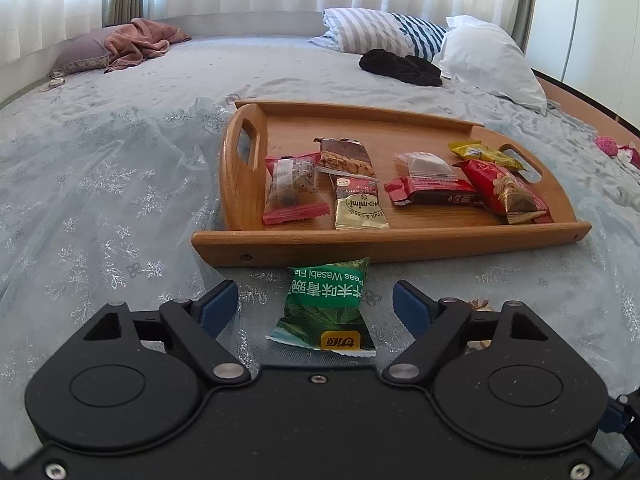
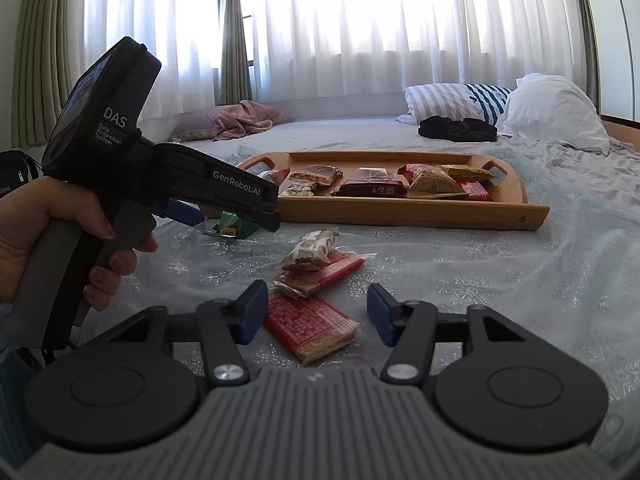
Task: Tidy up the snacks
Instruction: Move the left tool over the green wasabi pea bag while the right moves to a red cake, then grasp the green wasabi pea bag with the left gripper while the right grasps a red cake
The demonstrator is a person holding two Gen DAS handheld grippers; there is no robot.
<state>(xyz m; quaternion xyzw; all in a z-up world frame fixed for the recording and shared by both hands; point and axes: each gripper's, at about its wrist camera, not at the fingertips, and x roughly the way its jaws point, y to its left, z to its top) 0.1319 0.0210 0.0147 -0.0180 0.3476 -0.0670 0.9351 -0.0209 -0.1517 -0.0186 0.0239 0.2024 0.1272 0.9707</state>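
A wooden tray (image 1: 400, 242) with several snack packets lies on the bed; it also shows in the right wrist view (image 2: 400, 212). A green wasabi-pea packet (image 1: 326, 308) lies on the sheet in front of the tray, between the fingers of my open left gripper (image 1: 316, 304). In the right wrist view the left gripper (image 2: 224, 216) hovers over that green packet (image 2: 236, 226). My right gripper (image 2: 314, 312) is open around a red cracker packet (image 2: 312, 326). Beyond it lie a second red packet (image 2: 324, 274) and a beige packet (image 2: 312, 250).
Pillows (image 1: 484, 54), a black garment (image 1: 400, 66) and a pink cloth (image 1: 140, 42) lie at the far side of the bed. Curtains hang behind. A sheer snowflake fabric (image 1: 100, 200) covers the bed on the left.
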